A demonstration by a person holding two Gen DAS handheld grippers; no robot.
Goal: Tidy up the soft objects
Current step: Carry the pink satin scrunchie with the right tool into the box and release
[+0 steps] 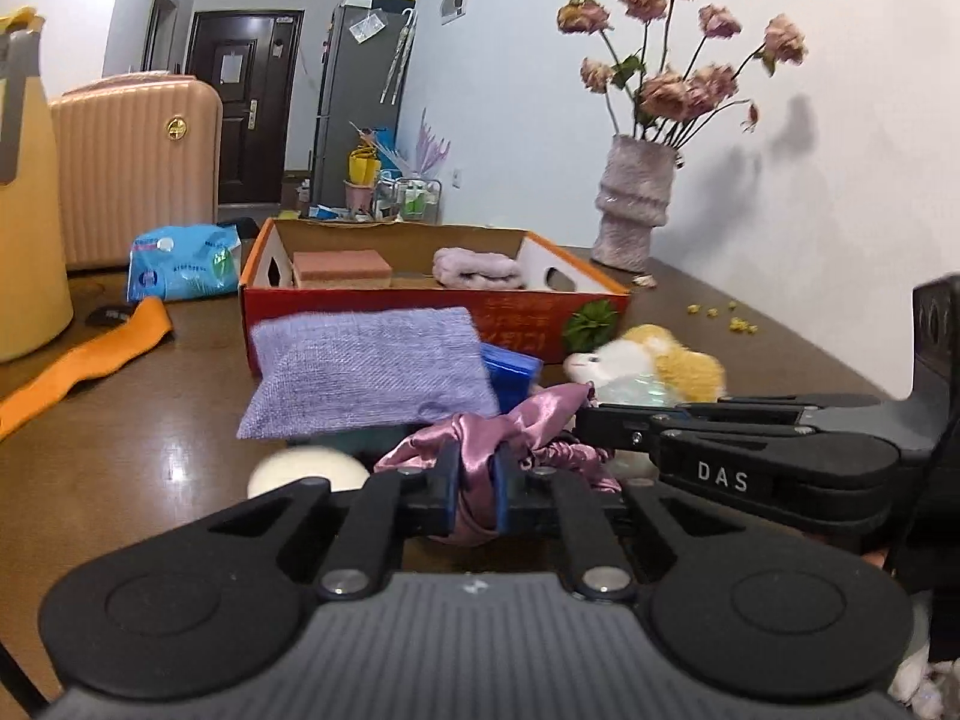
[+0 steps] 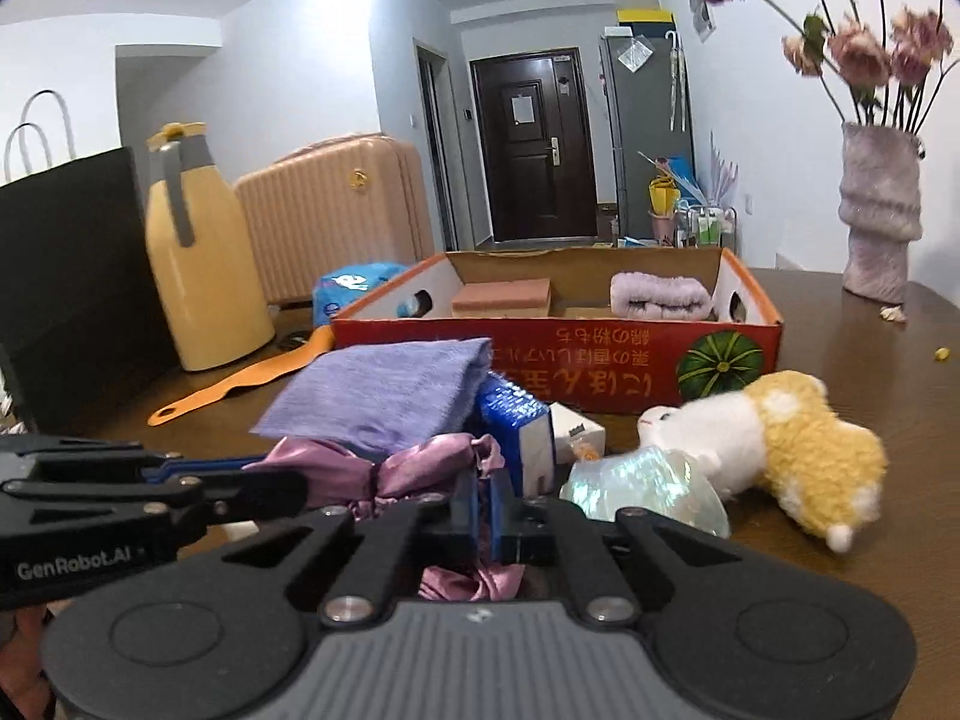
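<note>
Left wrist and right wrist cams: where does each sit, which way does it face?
Left wrist: on the left gripper, facing the box and vase; right gripper enters from the right.
Right wrist: on the right gripper, facing the box and door; left gripper enters from the left.
Shared: both shut on the pink satin cloth; plush toy, purple pouch.

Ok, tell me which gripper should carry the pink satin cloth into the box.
Left, probably. Both grippers are shut on the pink satin cloth, but the left gripper clamps a thick fold, while the right gripper pinches a thin edge. The red box lies ahead of both.
</note>
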